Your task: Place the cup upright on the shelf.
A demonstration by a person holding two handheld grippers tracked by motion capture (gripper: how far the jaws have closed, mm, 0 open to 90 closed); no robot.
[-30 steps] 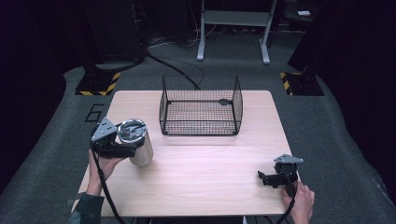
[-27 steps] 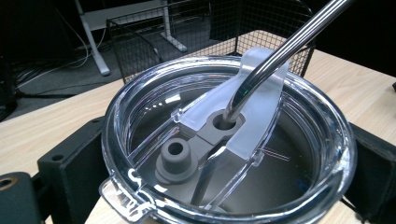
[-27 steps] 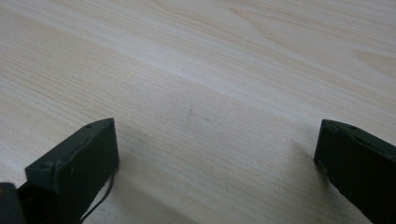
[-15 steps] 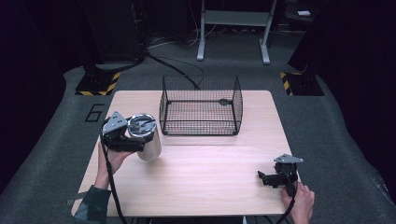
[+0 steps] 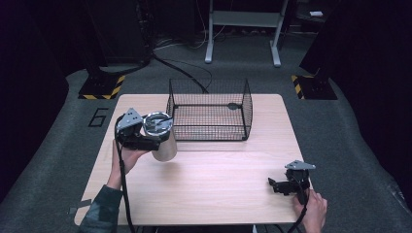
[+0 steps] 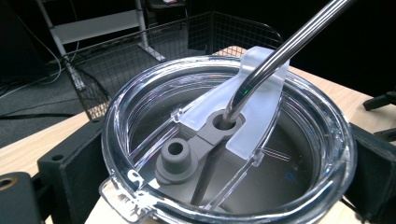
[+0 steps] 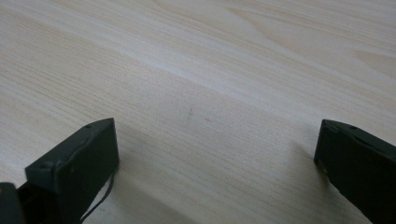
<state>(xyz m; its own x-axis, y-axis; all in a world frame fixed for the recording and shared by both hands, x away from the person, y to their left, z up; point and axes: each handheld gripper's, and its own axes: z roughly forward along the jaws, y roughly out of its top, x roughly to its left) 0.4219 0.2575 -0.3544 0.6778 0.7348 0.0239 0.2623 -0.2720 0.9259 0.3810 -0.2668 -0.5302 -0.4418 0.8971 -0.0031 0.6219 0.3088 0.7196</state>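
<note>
A steel tumbler [image 5: 163, 140] with a clear lid [image 6: 229, 140] and a metal straw [image 6: 280, 56] hangs above the table's left side, just left of the black wire basket [image 5: 210, 112]. My left gripper [image 5: 151, 132] is shut on the tumbler, its black jaws clamped on either side of the lid. At the table's front right, my right gripper [image 5: 275, 185] rests low over the wood and stands open with nothing between its jaws; in the right gripper view [image 7: 215, 154] bare tabletop lies between them.
The wire basket is open-topped and stands at the table's [image 5: 214, 189] back centre. A metal stand [image 5: 243, 19] and cables lie on the floor behind. Yellow-black striped bases [image 5: 102, 87] sit at both back corners.
My left gripper has carried the tumbler to the right and slightly farther back, closer to the basket's left side. The right gripper has stayed where it was.
</note>
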